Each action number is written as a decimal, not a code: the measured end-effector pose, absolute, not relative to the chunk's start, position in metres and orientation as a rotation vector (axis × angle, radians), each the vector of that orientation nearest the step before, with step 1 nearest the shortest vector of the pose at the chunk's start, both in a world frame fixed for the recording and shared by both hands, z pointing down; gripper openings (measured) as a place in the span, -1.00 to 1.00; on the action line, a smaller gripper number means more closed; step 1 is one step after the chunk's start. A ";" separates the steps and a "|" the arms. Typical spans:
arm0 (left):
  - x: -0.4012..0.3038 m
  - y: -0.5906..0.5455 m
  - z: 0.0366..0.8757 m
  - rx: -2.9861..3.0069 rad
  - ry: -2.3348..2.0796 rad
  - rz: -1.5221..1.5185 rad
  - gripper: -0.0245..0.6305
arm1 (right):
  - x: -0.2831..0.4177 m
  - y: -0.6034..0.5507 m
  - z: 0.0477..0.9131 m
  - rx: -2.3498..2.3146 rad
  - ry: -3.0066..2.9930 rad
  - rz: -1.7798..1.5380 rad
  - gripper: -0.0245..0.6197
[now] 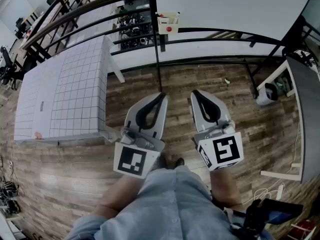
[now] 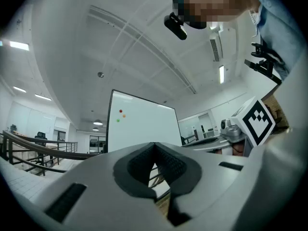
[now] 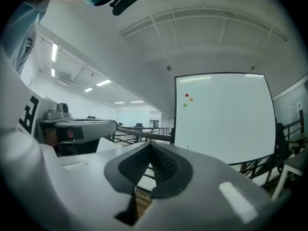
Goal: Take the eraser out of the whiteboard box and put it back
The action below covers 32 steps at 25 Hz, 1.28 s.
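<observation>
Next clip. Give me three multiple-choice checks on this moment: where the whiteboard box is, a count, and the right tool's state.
1. In the head view, the whiteboard box sits at the whiteboard's:
A) lower left corner
B) top edge
C) right edge

2. How many coloured magnets are on the whiteboard?
A) one
B) three
C) five

3. The right tool is:
A) wide open
B) shut on an eraser
C) shut and empty

Key:
1 A, the box hangs by the post at that corner.
2 B, red, orange and green dots show.
3 C, its jaw tips meet with nothing between them.
</observation>
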State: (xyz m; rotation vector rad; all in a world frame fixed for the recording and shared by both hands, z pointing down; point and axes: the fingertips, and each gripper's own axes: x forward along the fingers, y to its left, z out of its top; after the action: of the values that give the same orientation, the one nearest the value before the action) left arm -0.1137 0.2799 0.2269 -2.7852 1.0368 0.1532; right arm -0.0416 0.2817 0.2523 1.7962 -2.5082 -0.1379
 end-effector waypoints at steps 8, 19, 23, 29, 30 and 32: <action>-0.105 0.284 0.229 -2.773 1.046 0.134 -0.93 | -0.034 0.284 0.252 1.786 -2.531 -0.140 -0.92; -0.086 0.297 0.228 -2.745 1.081 0.115 -0.93 | -0.019 0.296 0.253 1.719 -2.615 -0.102 -0.92; -0.081 0.299 0.229 -2.722 1.103 0.111 -0.93 | -0.010 0.297 0.258 1.702 -2.623 -0.089 -0.92; -0.071 0.292 0.236 -2.728 1.115 0.091 -0.93 | -0.003 0.286 0.260 1.671 -2.648 -0.075 -0.92; -0.070 0.288 0.238 -2.732 1.118 0.090 -0.93 | -0.002 0.283 0.261 1.670 -2.649 -0.072 -0.92; -0.070 0.280 0.241 -2.738 1.126 0.089 -0.93 | -0.001 0.274 0.266 1.668 -2.645 -0.063 -0.92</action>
State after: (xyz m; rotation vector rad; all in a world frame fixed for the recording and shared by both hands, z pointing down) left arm -0.0695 0.2803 0.2410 -2.7377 1.1256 0.0891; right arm -0.0013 0.2744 0.2655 1.6678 -2.6453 -0.0628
